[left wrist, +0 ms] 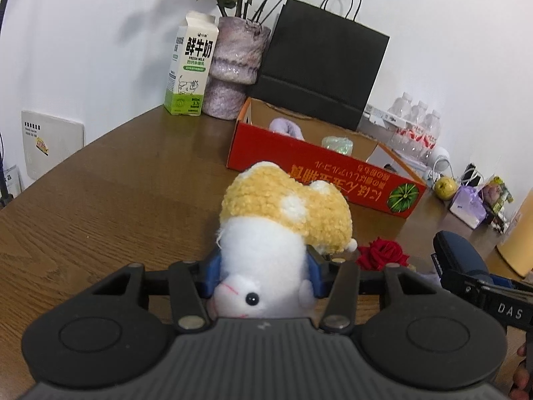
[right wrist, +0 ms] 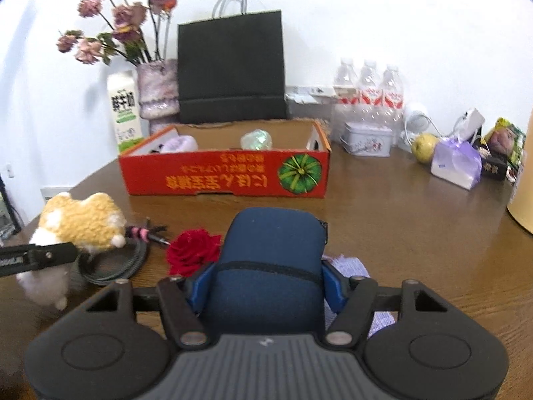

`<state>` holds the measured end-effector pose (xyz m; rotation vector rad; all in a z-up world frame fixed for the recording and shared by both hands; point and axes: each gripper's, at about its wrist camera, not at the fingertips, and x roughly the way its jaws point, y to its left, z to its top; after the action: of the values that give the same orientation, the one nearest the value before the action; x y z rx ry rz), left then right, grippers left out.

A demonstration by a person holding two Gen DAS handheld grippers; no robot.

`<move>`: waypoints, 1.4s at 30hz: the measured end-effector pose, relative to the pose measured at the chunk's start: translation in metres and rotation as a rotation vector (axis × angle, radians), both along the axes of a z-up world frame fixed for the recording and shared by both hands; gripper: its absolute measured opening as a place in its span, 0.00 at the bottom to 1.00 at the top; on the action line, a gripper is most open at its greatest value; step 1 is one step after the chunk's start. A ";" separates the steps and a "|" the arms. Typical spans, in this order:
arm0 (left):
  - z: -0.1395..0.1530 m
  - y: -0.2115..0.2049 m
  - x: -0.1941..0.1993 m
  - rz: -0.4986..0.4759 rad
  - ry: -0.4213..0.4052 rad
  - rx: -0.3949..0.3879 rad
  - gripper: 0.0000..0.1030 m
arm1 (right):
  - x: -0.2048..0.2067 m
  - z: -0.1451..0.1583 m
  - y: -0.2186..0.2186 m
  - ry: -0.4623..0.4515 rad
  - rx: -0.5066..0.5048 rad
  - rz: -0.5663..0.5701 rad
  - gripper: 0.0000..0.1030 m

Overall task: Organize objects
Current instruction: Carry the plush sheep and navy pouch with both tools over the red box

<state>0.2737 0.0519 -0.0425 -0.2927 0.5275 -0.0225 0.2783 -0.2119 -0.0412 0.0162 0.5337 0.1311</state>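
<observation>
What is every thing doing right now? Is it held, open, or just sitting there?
Plush toy: held in left gripper.
Blue pouch: held in right gripper, zipped.
Red box: open, two things inside.
Red rose: lying on table.
Milk carton: upright, closed.
Black bag: standing.

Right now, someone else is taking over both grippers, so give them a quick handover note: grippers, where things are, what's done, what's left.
Left gripper: shut on the plush toy, held short of the box.
Right gripper: shut on the navy pouch, also short of the box.
Red cardboard box: already holds a lilac item and a pale green item.
Left: both held items, plus the red rose and black cable on the table.
</observation>
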 end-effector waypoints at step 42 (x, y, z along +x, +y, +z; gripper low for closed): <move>0.085 -0.028 0.053 0.012 -0.092 0.045 0.49 | 0.045 0.066 0.019 -0.170 0.061 0.046 0.63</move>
<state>0.3268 0.0237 0.0421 -0.2492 0.4347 -0.0124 0.3234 -0.1931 0.0249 0.0524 0.3607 0.1915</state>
